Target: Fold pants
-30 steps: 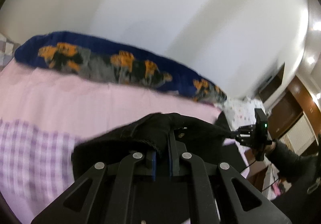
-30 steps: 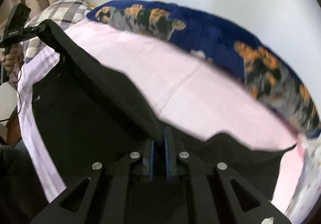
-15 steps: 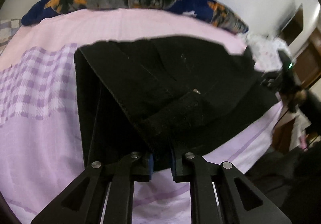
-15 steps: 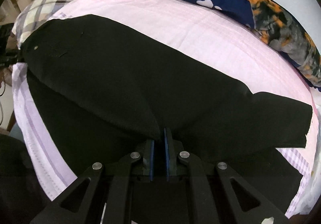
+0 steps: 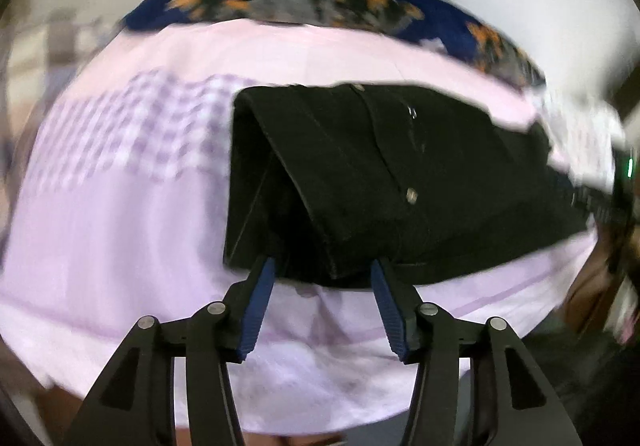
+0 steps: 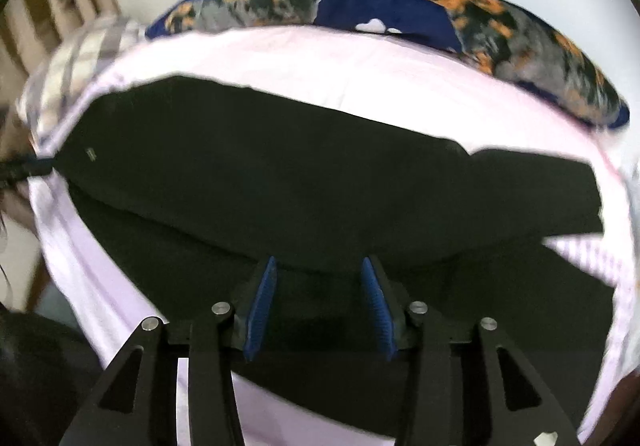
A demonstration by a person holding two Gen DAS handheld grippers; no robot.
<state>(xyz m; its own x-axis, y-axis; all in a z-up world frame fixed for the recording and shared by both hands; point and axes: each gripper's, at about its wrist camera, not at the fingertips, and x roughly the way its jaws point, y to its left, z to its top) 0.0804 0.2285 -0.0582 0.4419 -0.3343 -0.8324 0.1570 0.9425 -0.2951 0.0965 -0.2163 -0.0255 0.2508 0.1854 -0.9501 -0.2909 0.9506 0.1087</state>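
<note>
On the bed sheet, your black pants lie folded; left gripper and right gripper jaws are opening, apparently gripping nothing.

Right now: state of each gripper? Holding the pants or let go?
Left gripper: jaws opening, pads off the black pants, holding nothing.
Right gripper: jaws opening, pants released, holding nothing.
</note>
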